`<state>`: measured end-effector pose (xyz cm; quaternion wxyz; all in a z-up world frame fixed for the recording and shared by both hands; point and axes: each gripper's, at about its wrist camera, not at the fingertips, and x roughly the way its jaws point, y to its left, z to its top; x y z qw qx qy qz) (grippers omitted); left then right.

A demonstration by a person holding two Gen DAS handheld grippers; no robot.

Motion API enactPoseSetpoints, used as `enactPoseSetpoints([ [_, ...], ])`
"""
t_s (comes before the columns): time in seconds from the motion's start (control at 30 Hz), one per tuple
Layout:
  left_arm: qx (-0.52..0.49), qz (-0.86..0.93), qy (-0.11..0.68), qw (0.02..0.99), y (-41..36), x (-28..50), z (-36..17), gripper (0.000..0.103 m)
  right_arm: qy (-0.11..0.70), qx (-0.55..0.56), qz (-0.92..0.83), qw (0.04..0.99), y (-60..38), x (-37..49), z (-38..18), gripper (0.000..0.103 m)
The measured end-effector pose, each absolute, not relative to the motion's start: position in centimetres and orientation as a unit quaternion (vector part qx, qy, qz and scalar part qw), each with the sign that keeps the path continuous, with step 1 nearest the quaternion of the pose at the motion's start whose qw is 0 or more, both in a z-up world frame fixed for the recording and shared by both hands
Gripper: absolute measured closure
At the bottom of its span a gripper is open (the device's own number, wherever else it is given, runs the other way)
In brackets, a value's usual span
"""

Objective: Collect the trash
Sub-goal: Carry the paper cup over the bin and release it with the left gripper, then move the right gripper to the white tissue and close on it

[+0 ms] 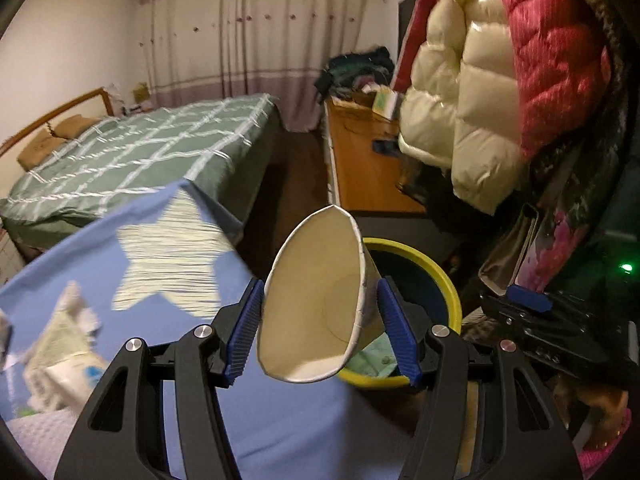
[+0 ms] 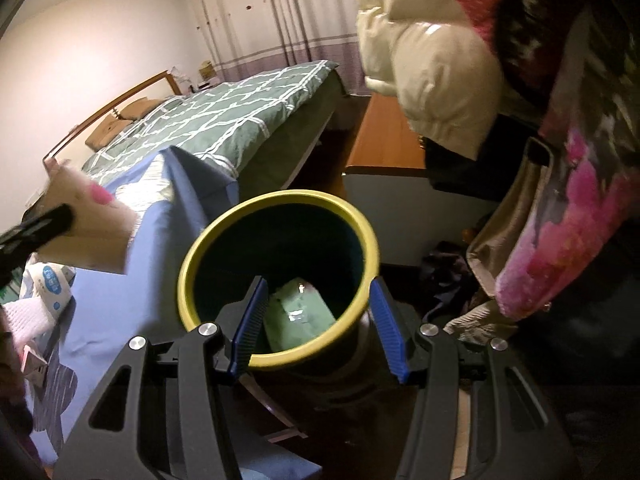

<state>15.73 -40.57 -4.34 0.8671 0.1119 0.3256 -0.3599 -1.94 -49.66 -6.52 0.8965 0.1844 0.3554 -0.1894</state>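
My left gripper [image 1: 320,326] is shut on a white paper cup [image 1: 320,300], squeezed oval, its mouth toward the camera. It is held above the edge of the blue star-print cloth [image 1: 160,264], just left of the yellow-rimmed dark bin [image 1: 440,276]. The cup also shows at the left of the right wrist view [image 2: 88,228]. My right gripper [image 2: 318,324] is open and empty, right above the bin [image 2: 224,232]. A pale green wrapper [image 2: 300,316] lies at the bin's bottom. Tissue packs and scraps [image 1: 68,356] lie on the blue cloth.
A green checked bed [image 1: 140,152] stands behind. A wooden cabinet [image 1: 360,160] is behind the bin. Puffy white and red jackets [image 1: 480,92] hang at the right. A bag [image 2: 508,232] and clothes crowd the floor beside the bin.
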Motion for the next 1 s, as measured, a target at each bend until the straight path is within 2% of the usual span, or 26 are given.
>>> enactPoseSetpoints([
  [0.07, 0.113, -0.361, 0.335, 0.863, -42.0, 16.3, -5.5, 0.039, 0.355, 0.189, -0.193, 0.895, -50.1, -2.2, -6.7, 0.052],
  [0.17, 0.118, -0.361, 0.341, 0.86, -43.8, 16.8, -6.7, 0.029, 0.354, 0.195, -0.198, 0.893, -50.6, -2.4, -6.9, 0.051],
  [0.4, 0.106, -0.344, 0.33, 0.873, -41.4, 16.6, -5.6, 0.024, 0.355, 0.195, -0.194, 0.893, -50.6, -2.2, -7.0, 0.051],
  [0.7, 0.074, -0.25, 0.303, 0.917, -28.7, 14.8, -2.7, 0.015, 0.372, 0.163, -0.136, 0.904, -45.4, 1.7, -6.6, 0.05],
  [1.0, 0.042, -0.094, 0.272, 0.957, -12.9, 12.8, -0.8, 0.013, 0.374, 0.117, -0.034, 0.919, -35.6, 6.7, -4.6, 0.05],
])
